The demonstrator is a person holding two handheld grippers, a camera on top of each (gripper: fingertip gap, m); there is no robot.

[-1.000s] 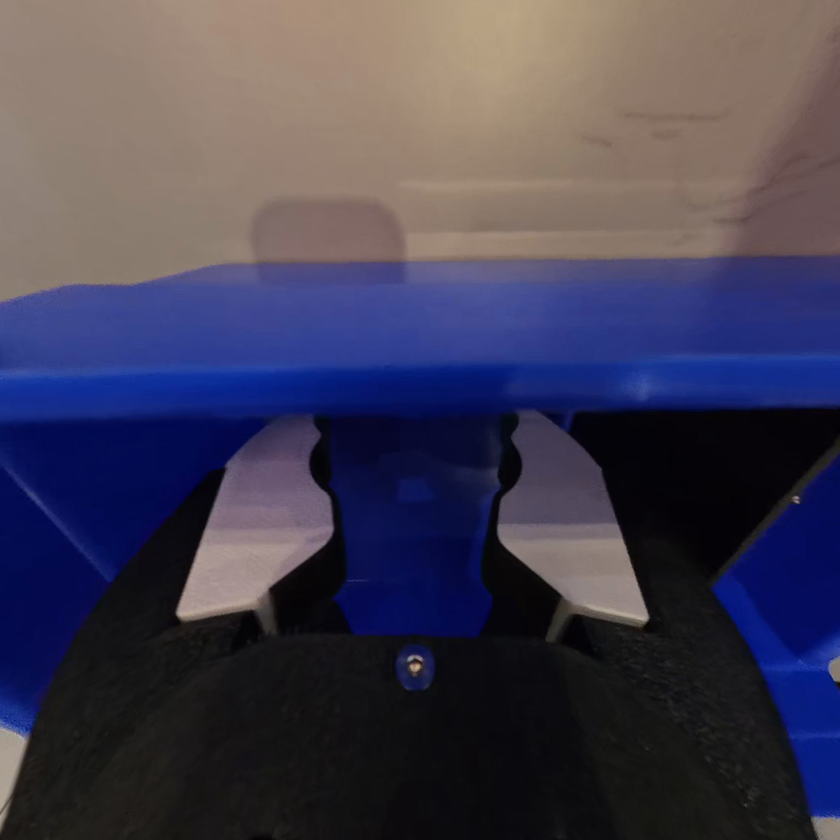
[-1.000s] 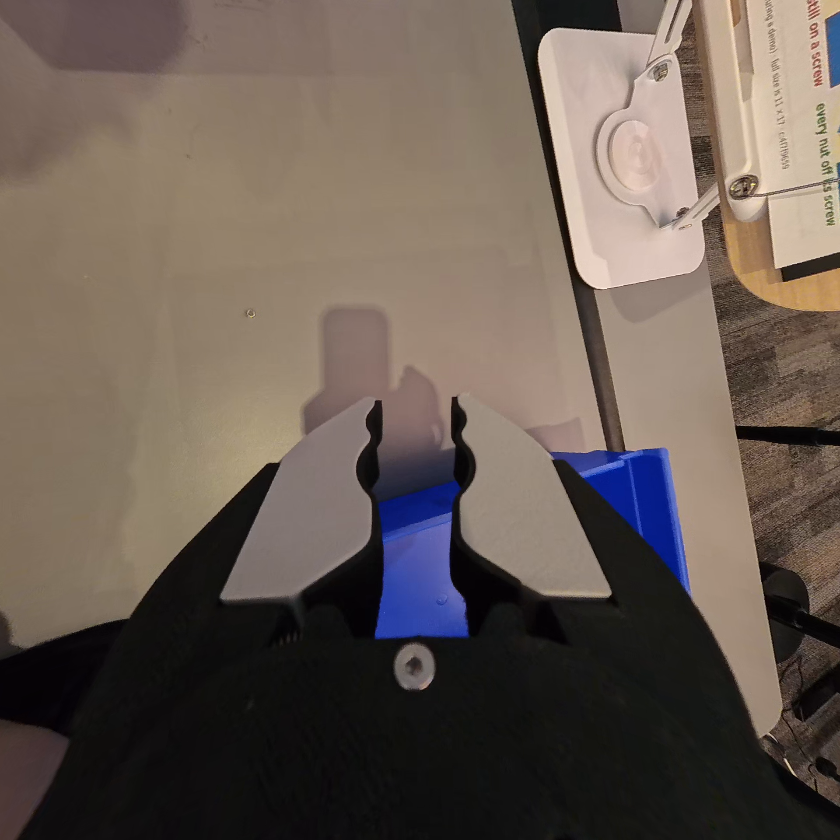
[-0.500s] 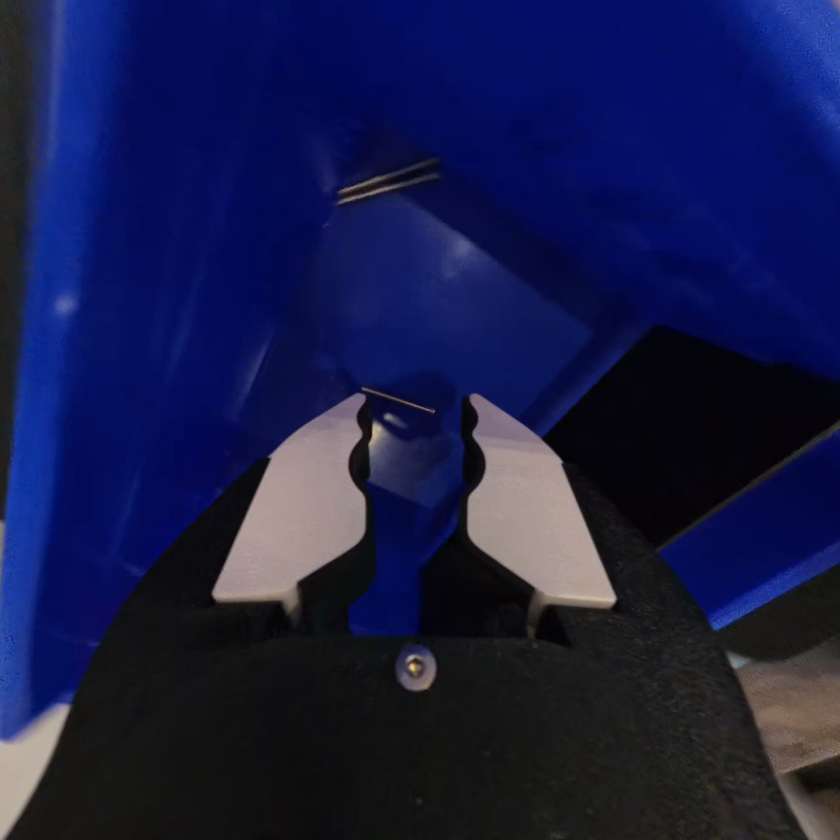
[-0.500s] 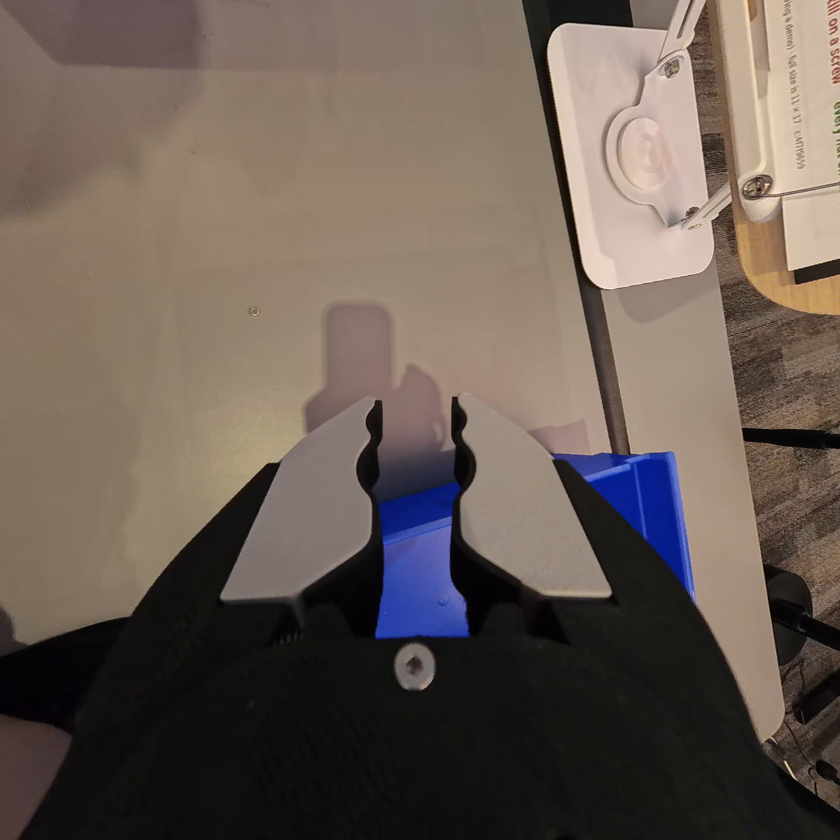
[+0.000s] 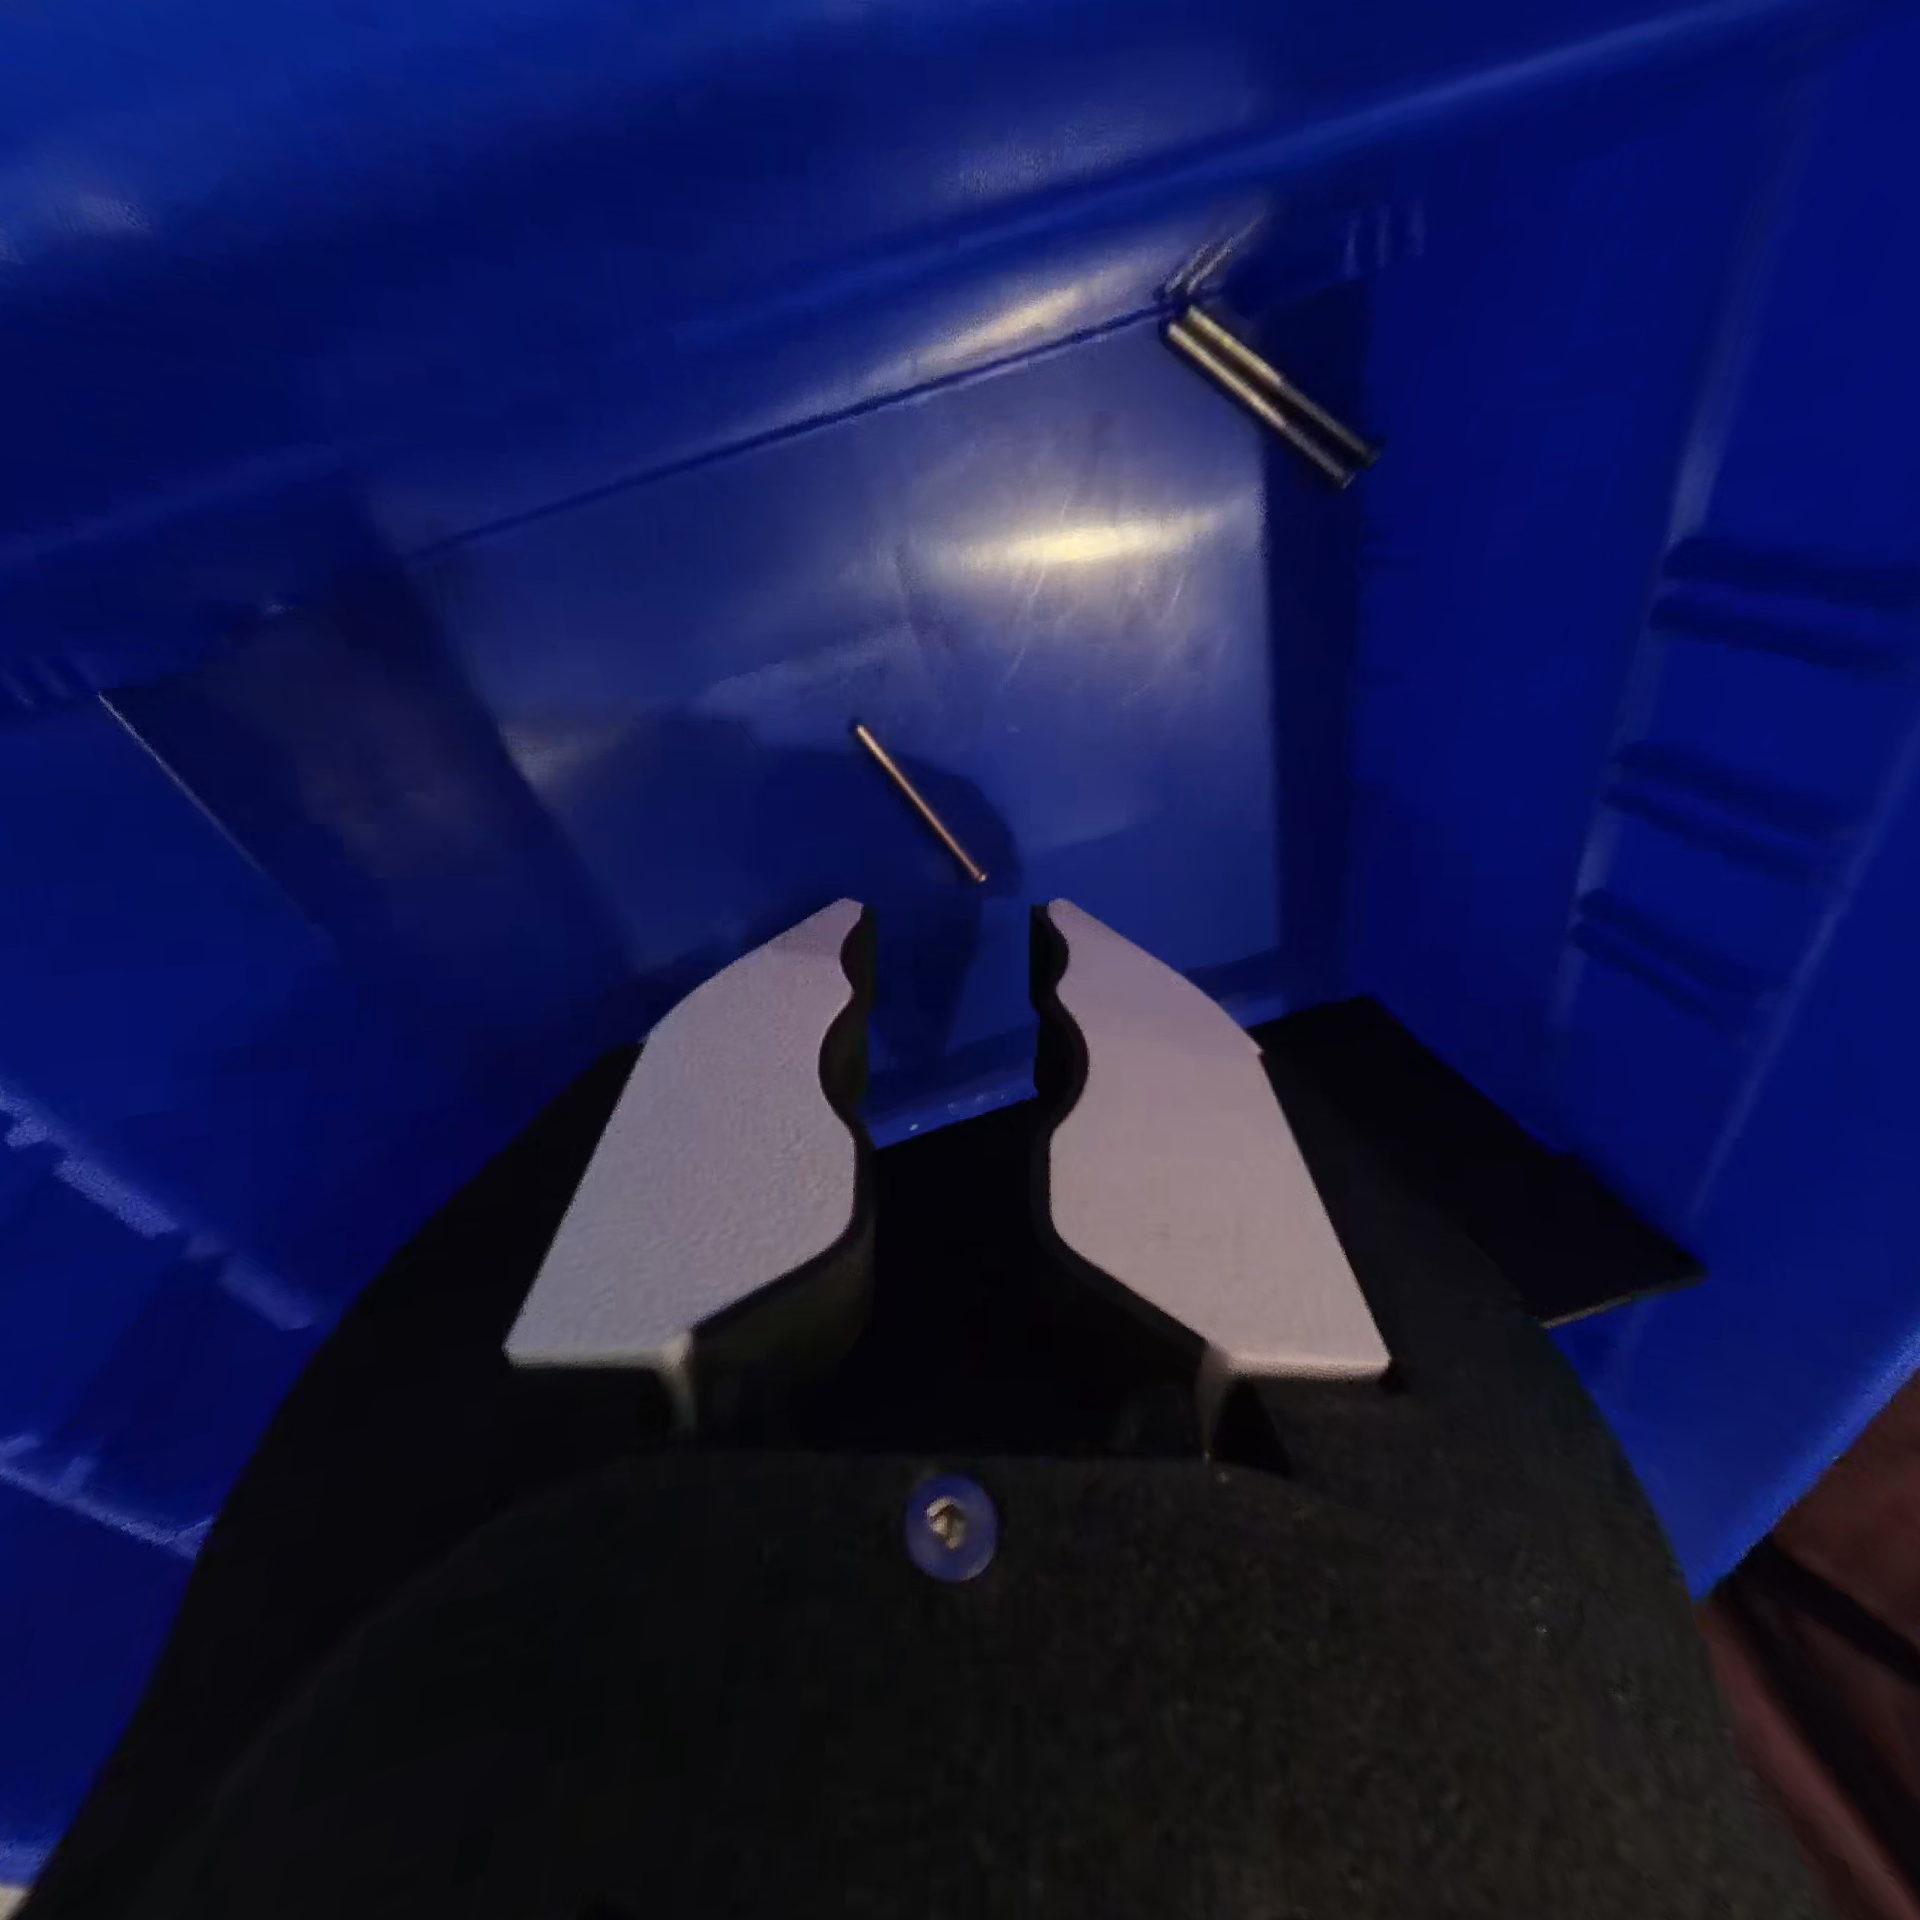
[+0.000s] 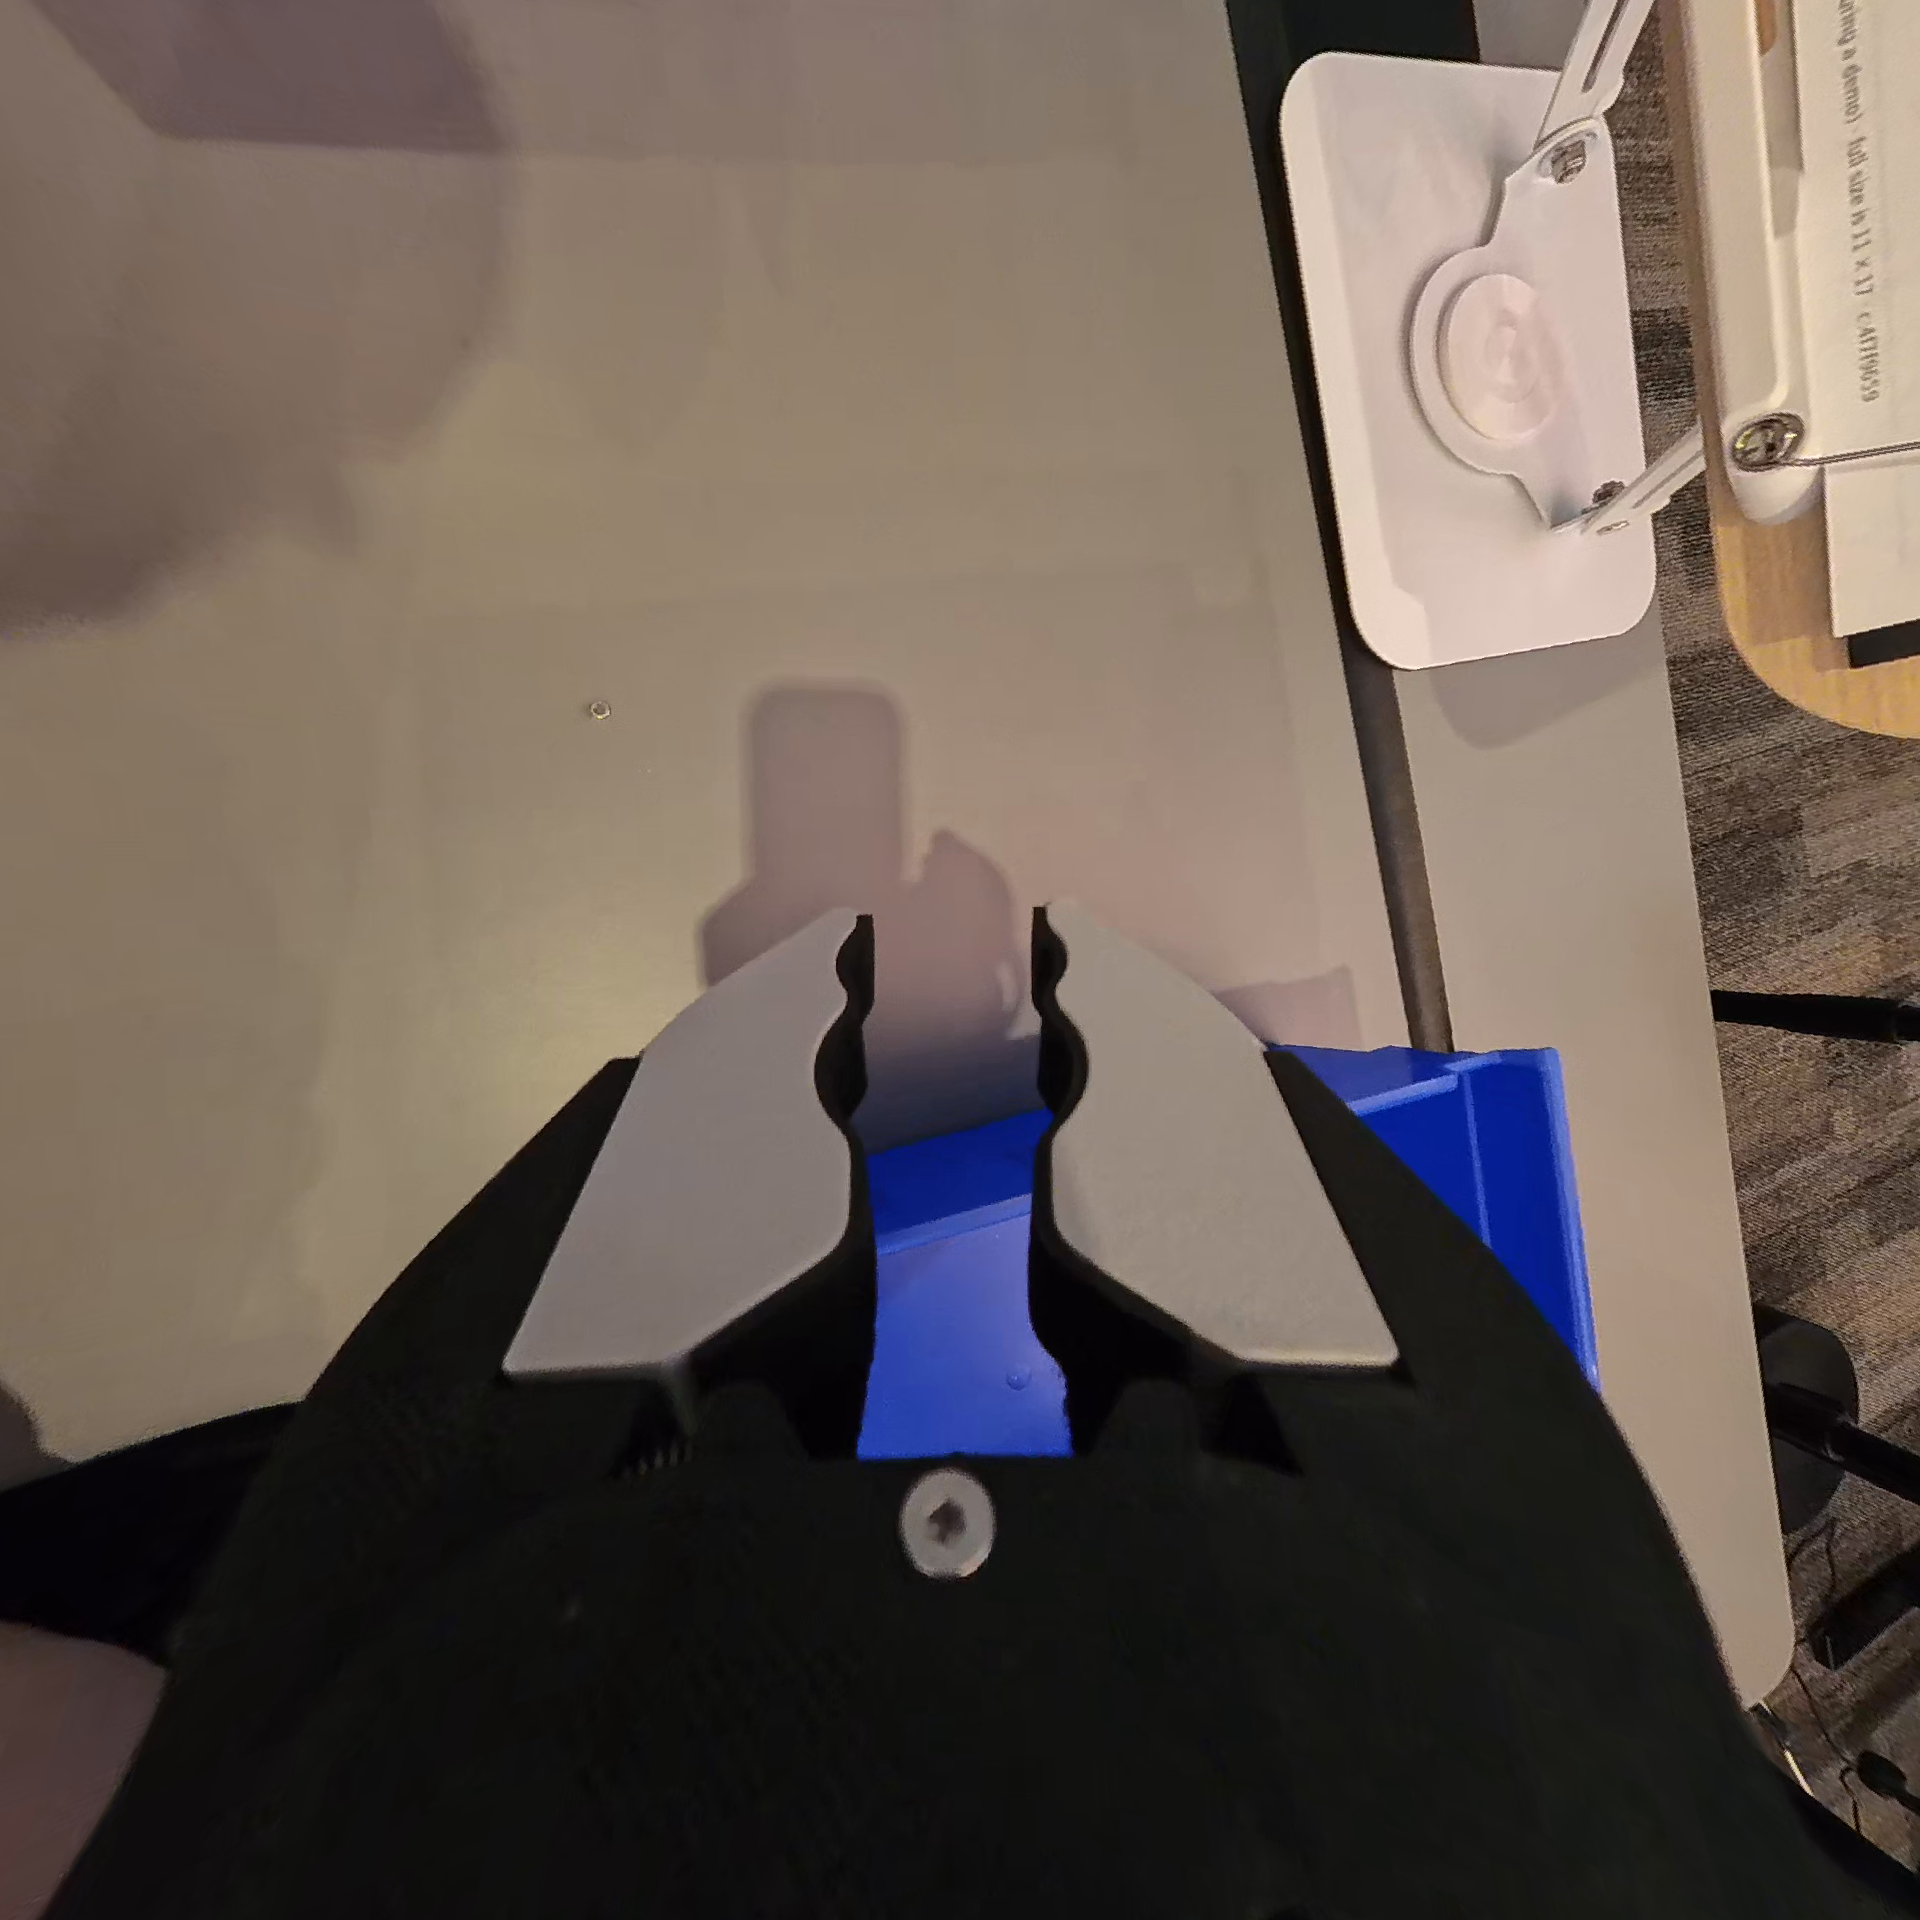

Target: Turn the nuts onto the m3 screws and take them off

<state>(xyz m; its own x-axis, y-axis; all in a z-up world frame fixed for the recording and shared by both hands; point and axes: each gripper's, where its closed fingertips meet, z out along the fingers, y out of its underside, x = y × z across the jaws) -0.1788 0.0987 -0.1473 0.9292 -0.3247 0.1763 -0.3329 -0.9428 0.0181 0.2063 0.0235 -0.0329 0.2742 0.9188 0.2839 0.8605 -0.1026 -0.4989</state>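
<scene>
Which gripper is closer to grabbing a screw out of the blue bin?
Probably the left. The left gripper is open inside the blue bin, just short of a thin screw. The right gripper hangs open over bare table.

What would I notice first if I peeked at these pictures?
Probably all the bright blue: the left gripper is poking, open, into a blue bin. A thin metal rod lies on its floor just past the fingertips, and two thicker rods sit in the far right corner. In the other view, the right gripper hangs open over a grey table, where one tiny nut sits alone.
</scene>
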